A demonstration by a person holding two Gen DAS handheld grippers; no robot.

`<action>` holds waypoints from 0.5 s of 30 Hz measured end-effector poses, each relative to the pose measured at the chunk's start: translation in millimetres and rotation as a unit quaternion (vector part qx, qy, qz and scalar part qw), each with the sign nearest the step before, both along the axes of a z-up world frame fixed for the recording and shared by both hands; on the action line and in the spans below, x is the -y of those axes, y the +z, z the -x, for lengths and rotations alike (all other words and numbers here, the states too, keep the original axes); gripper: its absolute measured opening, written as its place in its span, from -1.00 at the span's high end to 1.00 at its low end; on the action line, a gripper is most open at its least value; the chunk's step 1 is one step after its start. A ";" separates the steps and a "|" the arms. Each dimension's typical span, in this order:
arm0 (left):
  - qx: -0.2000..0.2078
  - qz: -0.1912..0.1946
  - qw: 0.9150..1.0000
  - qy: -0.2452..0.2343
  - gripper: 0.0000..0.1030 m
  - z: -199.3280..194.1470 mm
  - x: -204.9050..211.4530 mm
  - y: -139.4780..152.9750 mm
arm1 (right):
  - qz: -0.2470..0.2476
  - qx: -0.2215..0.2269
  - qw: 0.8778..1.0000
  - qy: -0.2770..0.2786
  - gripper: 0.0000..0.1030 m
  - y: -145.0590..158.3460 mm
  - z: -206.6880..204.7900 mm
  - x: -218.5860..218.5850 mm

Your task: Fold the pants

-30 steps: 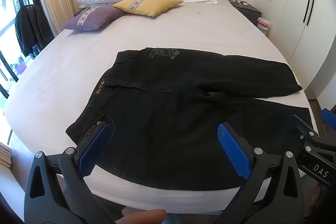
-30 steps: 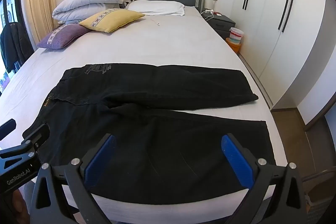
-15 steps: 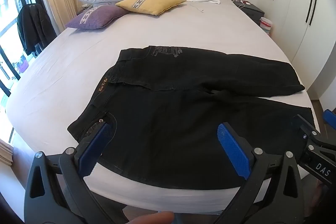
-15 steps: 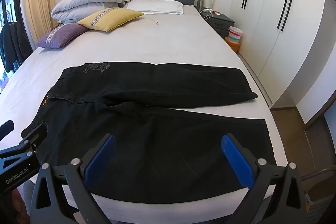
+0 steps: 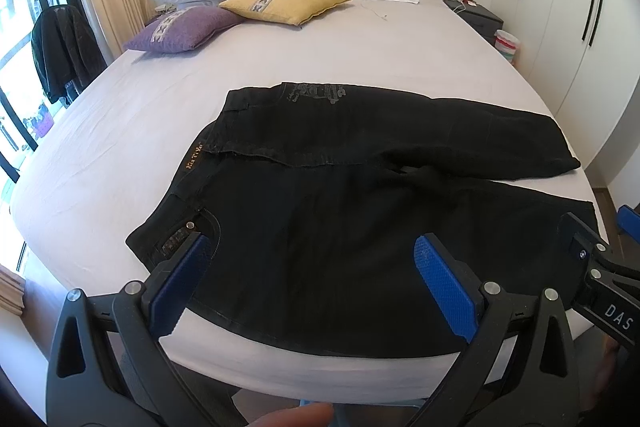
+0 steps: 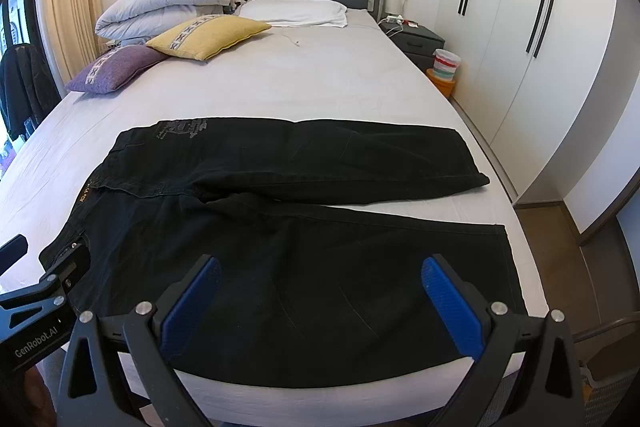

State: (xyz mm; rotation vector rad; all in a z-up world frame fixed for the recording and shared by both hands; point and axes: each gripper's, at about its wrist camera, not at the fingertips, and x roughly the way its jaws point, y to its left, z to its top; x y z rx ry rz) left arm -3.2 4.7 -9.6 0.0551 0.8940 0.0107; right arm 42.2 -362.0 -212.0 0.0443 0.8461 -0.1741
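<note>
Black pants (image 5: 360, 211): spread flat across the foot of the bed (image 5: 280, 67), waistband toward the left, legs toward the right (far leg angled apart from the near one). Left claw (image 5: 312, 267): released, hovering over the waist end. Right claw (image 6: 320, 291): released, over the near leg. Yellow cushion (image 6: 208, 35), purple cushion (image 6: 116, 67) near headboard.
</note>
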 end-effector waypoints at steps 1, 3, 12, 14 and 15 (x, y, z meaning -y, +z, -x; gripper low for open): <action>0.000 0.000 1.000 0.000 -1.00 -0.3 0.0 -0.3 | 0.000 0.000 1.000 0.000 -1.00 -0.3 0.2 0.5; 0.000 0.000 1.000 0.000 -1.00 -0.1 -0.2 -0.7 | 0.000 0.000 1.000 0.000 -1.00 -0.2 0.1 0.1; -0.004 0.000 1.000 -0.001 -1.00 -0.4 -1.0 -2.8 | 0.000 0.000 1.000 0.000 -1.00 -0.1 0.4 0.5; -0.003 0.000 1.000 -0.001 -1.00 -0.4 -0.5 -2.8 | 0.000 -0.001 1.000 0.000 -1.00 0.3 0.1 -0.1; -0.003 0.000 1.000 -0.001 -1.00 -0.2 -0.7 -3.3 | 0.000 -0.001 1.000 0.000 -1.00 0.2 0.2 0.0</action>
